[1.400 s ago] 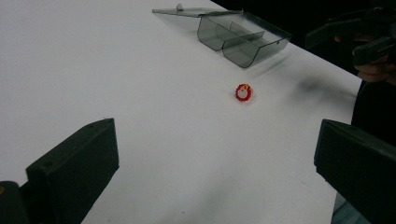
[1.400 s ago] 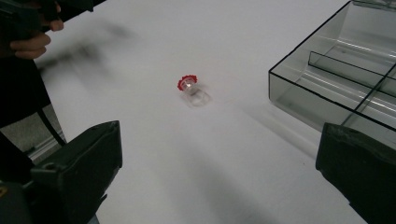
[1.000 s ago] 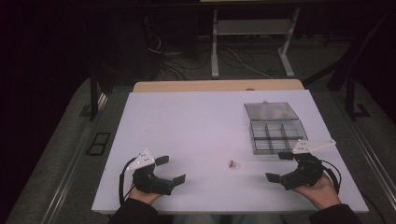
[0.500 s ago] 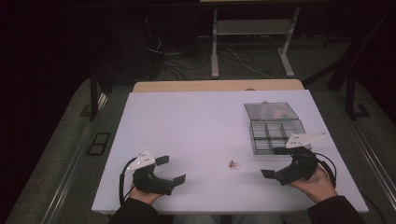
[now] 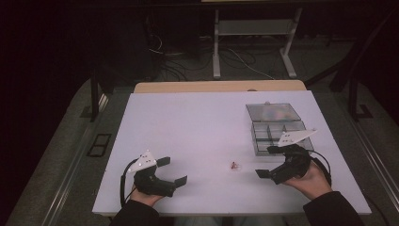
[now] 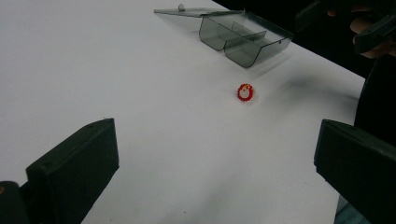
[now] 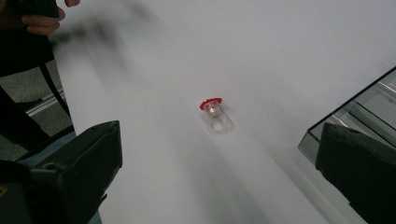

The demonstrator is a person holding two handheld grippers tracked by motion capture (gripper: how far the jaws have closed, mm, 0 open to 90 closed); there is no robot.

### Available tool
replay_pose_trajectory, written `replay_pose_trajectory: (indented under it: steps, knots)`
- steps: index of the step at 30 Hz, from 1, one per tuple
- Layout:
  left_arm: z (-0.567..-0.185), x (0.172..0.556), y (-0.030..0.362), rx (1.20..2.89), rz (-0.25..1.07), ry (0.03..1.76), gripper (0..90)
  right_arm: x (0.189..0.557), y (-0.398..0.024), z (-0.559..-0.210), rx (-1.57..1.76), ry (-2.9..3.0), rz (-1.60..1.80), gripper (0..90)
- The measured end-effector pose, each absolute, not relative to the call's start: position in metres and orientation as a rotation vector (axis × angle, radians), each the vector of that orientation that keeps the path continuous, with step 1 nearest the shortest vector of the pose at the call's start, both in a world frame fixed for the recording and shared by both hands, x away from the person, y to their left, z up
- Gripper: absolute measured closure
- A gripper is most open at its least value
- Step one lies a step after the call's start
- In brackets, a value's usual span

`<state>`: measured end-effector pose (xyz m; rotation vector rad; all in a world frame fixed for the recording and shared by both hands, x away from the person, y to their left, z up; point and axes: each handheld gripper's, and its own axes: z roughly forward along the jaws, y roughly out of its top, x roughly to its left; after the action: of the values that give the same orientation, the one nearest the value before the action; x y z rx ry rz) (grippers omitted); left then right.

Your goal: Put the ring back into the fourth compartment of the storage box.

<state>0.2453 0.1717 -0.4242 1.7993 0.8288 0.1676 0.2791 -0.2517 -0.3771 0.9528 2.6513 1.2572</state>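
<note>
A small clear piece with a red frilled cap (image 5: 234, 165) lies on the white table (image 5: 197, 127), between my two grippers. My left gripper (image 5: 172, 170) rests near the front edge, open and empty; its view shows the piece (image 6: 244, 92) ahead between its wide-apart jaws (image 6: 217, 140). My right gripper (image 5: 267, 161) is open and empty just right of the piece, pointing left at it. In the right gripper view the piece (image 7: 215, 114) lies on its side, just beyond the spread jaws (image 7: 220, 154).
A smoky clear compartment box (image 5: 277, 129) with its lid laid open behind stands at the right, just behind my right gripper; it shows too as the box (image 6: 243, 37) and box corner (image 7: 364, 107). A wooden board (image 5: 219, 86) borders the far edge.
My right gripper has moved left and a little forward, closer to the red-capped piece. The left gripper and the piece have stayed put.
</note>
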Motion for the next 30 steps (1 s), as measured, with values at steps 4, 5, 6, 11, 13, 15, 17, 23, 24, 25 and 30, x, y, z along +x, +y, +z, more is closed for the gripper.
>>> replay_pose_trajectory:
  steps: [4,5,6,11,13,15,17,23,24,25,30]
  knots:
    - [-0.424,0.245,0.172,1.801,0.168,0.827,0.0,0.281,-0.246,-0.377,0.939,2.668,1.245,0.0]
    - [-0.424,0.245,0.171,1.803,0.169,0.825,0.0,0.282,-0.244,-0.377,0.936,2.669,1.246,0.0]
    - [-0.424,0.245,0.171,1.803,0.169,0.825,0.0,0.282,-0.243,-0.377,0.932,2.672,1.249,0.0]
    - [-0.425,0.246,0.171,1.806,0.168,0.824,0.0,0.286,-0.234,-0.376,0.908,2.689,1.247,0.0]
    - [-0.425,0.246,0.171,1.806,0.168,0.825,0.0,0.288,-0.23,-0.376,0.896,2.699,1.239,0.0]
    - [-0.425,0.246,0.171,1.807,0.168,0.825,0.0,0.29,-0.226,-0.376,0.892,2.709,1.224,0.0]
    - [-0.425,0.246,0.171,1.806,0.167,0.824,0.0,0.291,-0.222,-0.377,0.887,2.72,1.208,0.0]
    - [-0.425,0.245,0.17,1.805,0.162,0.823,0.0,0.293,-0.211,-0.381,0.861,2.744,1.19,0.0]
    - [-0.425,0.245,0.17,1.806,0.162,0.822,0.0,0.294,-0.21,-0.381,0.856,2.75,1.183,0.0]
    - [-0.425,0.245,0.17,1.805,0.162,0.823,0.0,0.294,-0.208,-0.382,0.851,2.755,1.18,0.0]
    - [-0.424,0.245,0.17,1.806,0.163,0.821,0.0,0.297,-0.2,-0.386,0.841,2.78,1.15,0.0]
